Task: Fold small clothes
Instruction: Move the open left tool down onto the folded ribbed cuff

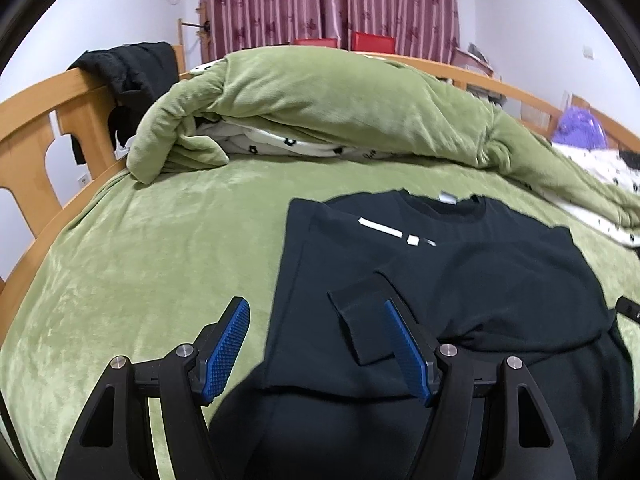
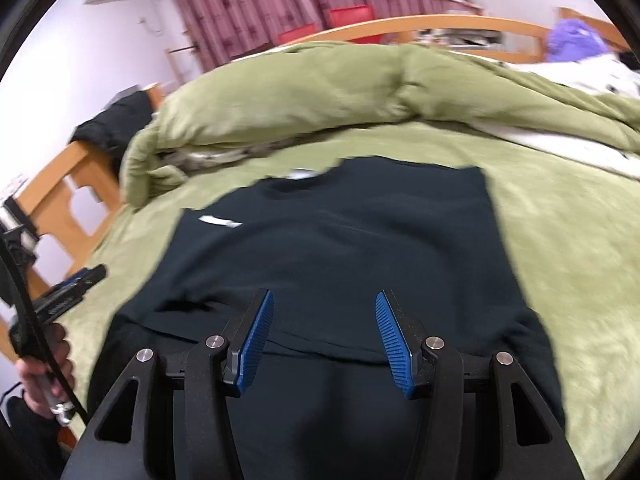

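A black long-sleeved shirt (image 1: 480, 280) (image 2: 340, 240) lies flat, collar away from me, on the green blanket (image 1: 140, 260) (image 2: 560, 280). It has a white stripe print (image 1: 380, 232) on the chest, and both sides are folded in. One sleeve (image 1: 360, 320) lies folded across the front with its cuff near my left gripper's right finger. My left gripper (image 1: 314, 305) hovers open over the shirt's left edge, nothing between its pads. My right gripper (image 2: 324, 297) stands open above the shirt's lower middle, also empty. The right wrist view is motion-blurred and shows the left gripper (image 2: 68, 292) in a hand (image 2: 44, 376).
A rolled-up green quilt (image 1: 320, 100) (image 2: 320, 84) lies across the bed behind the shirt. A wooden bed rail (image 1: 36, 128) runs along the left with a black jacket (image 1: 132, 68) draped over it. Bare blanket spreads left of the shirt.
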Tool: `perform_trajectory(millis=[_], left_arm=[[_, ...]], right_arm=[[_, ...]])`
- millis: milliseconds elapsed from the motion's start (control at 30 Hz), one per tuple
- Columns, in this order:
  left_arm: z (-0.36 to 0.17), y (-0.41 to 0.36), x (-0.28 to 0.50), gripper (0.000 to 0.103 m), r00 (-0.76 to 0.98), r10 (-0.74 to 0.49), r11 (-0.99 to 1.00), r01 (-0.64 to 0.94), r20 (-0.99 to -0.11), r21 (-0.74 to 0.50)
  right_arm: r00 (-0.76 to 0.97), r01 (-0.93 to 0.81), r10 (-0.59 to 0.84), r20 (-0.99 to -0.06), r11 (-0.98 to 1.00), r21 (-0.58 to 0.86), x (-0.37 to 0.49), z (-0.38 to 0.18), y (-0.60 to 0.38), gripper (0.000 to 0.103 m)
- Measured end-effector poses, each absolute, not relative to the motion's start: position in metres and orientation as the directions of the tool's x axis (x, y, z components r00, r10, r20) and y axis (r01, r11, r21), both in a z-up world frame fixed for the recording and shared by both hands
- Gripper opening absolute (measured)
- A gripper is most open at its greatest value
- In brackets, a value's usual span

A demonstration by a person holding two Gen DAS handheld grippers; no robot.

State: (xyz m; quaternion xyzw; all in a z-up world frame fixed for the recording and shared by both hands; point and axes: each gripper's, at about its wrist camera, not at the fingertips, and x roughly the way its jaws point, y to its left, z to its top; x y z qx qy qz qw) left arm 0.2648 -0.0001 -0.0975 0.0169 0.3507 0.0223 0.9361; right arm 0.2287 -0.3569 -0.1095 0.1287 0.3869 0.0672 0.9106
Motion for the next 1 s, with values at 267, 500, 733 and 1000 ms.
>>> perform_trajectory(millis=[267,500,733,1000], left_arm=[[-0.119,-0.023,0.268,0.067,0.729,0.088,0.991,0.004,-0.679,0.132],[-0.145,-0.033,0.277,0.067,0.677,0.084,0.989,0.032,-0.731,0.144],[-0.161,-0.041,0.287,0.067,0.645,0.082,0.987,0.052,-0.76,0.151],[-0.169,-0.039,0.295,0.011,0.632,0.093,0.988,0.037,-0.769,0.151]], right_arm=[[0.708,0.04,0.145,-0.691,0.969,0.245,0.227,-0.114,-0.389,0.053],[0.707,0.077,0.126,-0.696,0.964,0.253,0.23,-0.119,-0.404,0.053],[0.7,0.1,0.095,-0.708,0.968,0.229,0.235,-0.125,-0.41,0.053],[0.658,0.189,0.027,-0.753,0.961,0.2,0.245,-0.147,-0.427,0.053]])
